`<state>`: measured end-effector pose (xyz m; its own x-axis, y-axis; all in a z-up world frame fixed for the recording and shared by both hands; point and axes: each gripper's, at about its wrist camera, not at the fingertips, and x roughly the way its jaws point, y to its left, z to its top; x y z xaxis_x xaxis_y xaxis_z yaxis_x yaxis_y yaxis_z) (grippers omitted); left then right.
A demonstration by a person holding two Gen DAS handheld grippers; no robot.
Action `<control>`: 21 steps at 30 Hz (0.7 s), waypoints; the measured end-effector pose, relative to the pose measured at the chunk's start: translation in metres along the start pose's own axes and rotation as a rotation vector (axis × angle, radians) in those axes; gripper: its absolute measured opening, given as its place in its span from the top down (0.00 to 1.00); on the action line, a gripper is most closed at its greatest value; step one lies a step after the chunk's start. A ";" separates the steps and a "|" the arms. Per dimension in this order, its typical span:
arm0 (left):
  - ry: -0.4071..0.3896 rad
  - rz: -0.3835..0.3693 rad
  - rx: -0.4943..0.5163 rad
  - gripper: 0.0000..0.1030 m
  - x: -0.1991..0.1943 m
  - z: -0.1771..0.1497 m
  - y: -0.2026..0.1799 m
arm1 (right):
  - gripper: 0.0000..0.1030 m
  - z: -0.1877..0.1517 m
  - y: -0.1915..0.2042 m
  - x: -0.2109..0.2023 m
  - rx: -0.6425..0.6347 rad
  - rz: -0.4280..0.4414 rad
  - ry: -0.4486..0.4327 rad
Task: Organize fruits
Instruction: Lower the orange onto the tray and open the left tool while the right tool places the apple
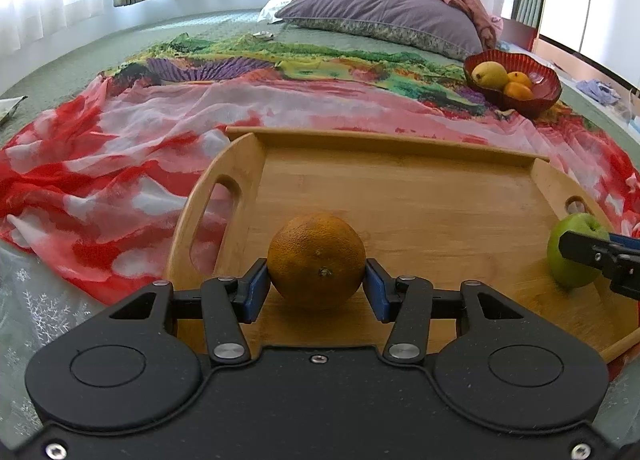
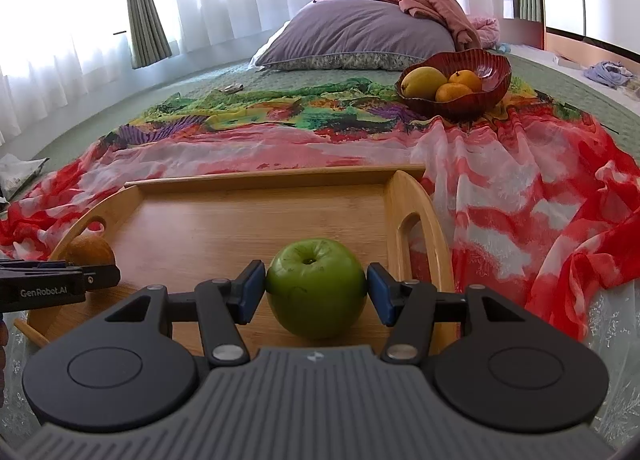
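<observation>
Bedroom setting: green bedspread under sheer curtains, a red-and-white patterned scarf [image 2: 500,196] spreading across it, purple pillow [image 2: 360,38] at the far end. Wooden tray [image 1: 400,188] is lying on the scarf, nearest the cameras. Red bowl [image 2: 498,72] is sitting well beyond the tray, toward the right, already carrying a yellow fruit and two small oranges.

Orange [image 1: 317,260] is resting on the tray's near left part; green apple [image 2: 316,286] is resting on its near right part, stem hollow facing up.

Handling, as judged: both fruits are looking firm and round, moderately weighty. Apple skin is looking smooth and glossy, so likely prone to slipping; orange peel is pebbled and should be giving better purchase. Best hold is across the widest girth, squeezing moderately to avoid bruising.

Left gripper [image 1: 317,286] is bracketing the orange at its widest line, blue pads touching both flanks — closed onto it. Right gripper [image 2: 316,288] is likewise clamping the apple at its equator, pads pressing each side. Both fruits appear to be sitting on the wood, not yet lifted.
</observation>
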<state>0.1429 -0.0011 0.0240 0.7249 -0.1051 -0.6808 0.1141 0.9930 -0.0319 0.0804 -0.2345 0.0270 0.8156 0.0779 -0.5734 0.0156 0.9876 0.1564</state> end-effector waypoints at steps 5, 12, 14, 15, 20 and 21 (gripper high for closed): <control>-0.001 0.007 0.016 0.53 0.003 0.001 -0.001 | 0.43 -0.001 0.001 0.000 -0.011 -0.002 -0.002; -0.001 0.008 0.020 0.53 0.004 0.001 -0.001 | 0.43 0.000 0.001 0.000 -0.010 -0.002 -0.002; 0.001 0.010 0.024 0.53 0.004 0.001 -0.002 | 0.43 0.000 0.001 0.000 -0.007 -0.001 -0.002; 0.002 0.010 0.026 0.53 0.004 0.001 -0.002 | 0.43 0.000 0.001 0.000 -0.005 -0.001 -0.001; 0.003 0.011 0.027 0.53 0.003 0.001 -0.003 | 0.43 0.000 0.001 0.000 -0.002 0.000 0.000; 0.004 0.011 0.028 0.53 0.003 0.001 -0.003 | 0.42 0.000 0.001 0.000 -0.003 0.000 0.000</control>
<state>0.1455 -0.0040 0.0231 0.7233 -0.0938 -0.6841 0.1248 0.9922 -0.0041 0.0805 -0.2336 0.0268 0.8158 0.0775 -0.5732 0.0144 0.9880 0.1540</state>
